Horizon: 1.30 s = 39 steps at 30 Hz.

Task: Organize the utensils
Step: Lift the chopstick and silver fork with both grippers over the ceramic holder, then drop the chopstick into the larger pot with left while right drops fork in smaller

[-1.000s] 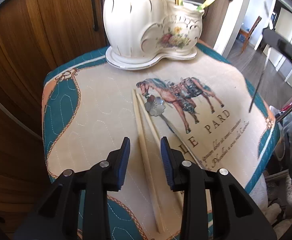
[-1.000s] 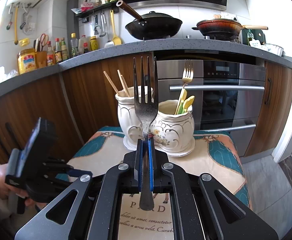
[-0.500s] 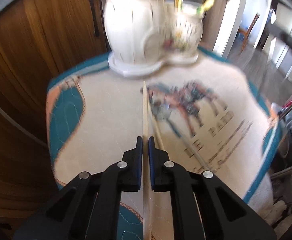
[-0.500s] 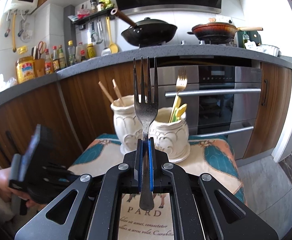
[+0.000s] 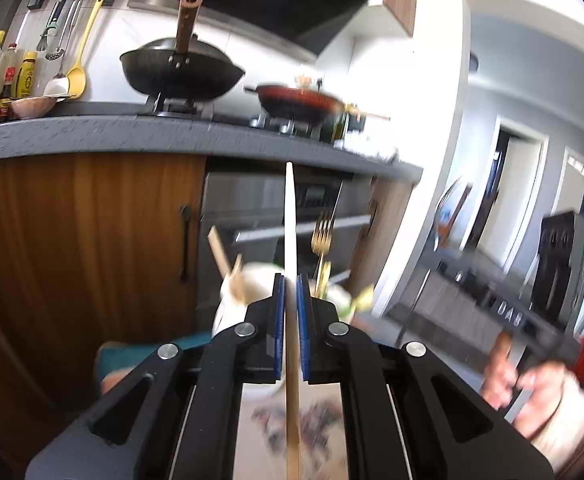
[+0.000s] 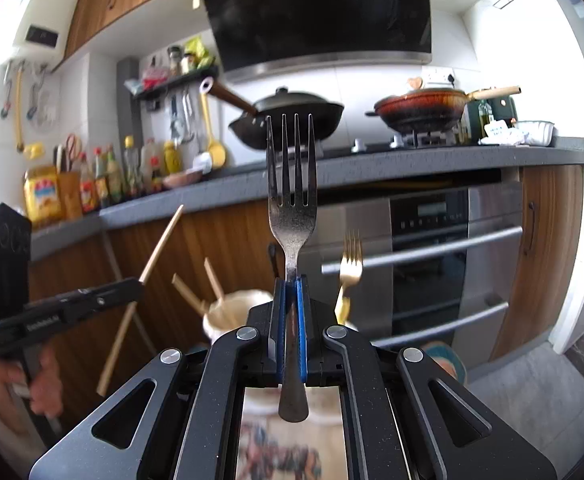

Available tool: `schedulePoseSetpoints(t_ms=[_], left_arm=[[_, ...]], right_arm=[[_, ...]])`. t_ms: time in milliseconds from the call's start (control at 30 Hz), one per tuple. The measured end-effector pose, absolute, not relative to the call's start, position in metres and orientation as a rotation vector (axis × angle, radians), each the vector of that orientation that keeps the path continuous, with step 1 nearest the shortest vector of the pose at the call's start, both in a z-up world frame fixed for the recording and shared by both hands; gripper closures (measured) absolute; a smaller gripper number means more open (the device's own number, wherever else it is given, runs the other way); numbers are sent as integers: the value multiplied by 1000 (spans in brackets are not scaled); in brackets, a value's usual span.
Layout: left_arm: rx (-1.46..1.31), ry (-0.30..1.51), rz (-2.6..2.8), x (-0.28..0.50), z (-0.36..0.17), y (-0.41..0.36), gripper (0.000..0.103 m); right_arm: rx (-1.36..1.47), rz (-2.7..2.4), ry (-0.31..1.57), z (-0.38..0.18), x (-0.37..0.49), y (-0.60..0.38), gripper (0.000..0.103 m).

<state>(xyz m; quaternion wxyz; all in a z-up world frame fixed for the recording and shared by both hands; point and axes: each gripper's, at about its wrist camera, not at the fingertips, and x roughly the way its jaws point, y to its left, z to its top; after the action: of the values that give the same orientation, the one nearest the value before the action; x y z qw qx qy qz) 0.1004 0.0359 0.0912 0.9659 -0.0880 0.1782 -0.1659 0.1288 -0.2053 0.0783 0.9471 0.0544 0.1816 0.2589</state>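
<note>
Chopstick (image 5: 289, 216) in left tool (image 5: 290, 300), fork (image 6: 292, 204) in right tool (image 6: 291, 300)

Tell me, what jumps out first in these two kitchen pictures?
A steel fork stands upright dead centre in the right wrist view, pinched by the right gripper in front of the stove. In the left wrist view, the left gripper clamps a pale chopstick that points up the same way. Just beyond, white ceramic holders already hold chopsticks and a gold fork.
</note>
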Motion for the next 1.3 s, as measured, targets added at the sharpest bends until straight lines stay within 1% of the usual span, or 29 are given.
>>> schedulePoseSetpoints(t_ms=[200, 533, 733, 1100, 1233, 1300], left_arm=[[-201, 231, -327, 145, 94, 17, 97], [-177, 178, -272, 197, 85, 17, 97], [-140, 164, -263, 201, 80, 10, 97], [-121, 185, -276, 196, 71, 10, 97], [-118, 201, -282, 196, 73, 11, 94], [-115, 214, -297, 196, 74, 11, 81]], right_arm=[[177, 495, 360, 79, 169, -197, 97], [130, 464, 403, 49, 204, -173, 97], [112, 450, 409, 37, 215, -168, 97], [41, 461, 502, 16, 216, -159, 97], [25, 467, 546, 10, 220, -154, 97], [17, 469, 568, 7, 221, -152, 97]])
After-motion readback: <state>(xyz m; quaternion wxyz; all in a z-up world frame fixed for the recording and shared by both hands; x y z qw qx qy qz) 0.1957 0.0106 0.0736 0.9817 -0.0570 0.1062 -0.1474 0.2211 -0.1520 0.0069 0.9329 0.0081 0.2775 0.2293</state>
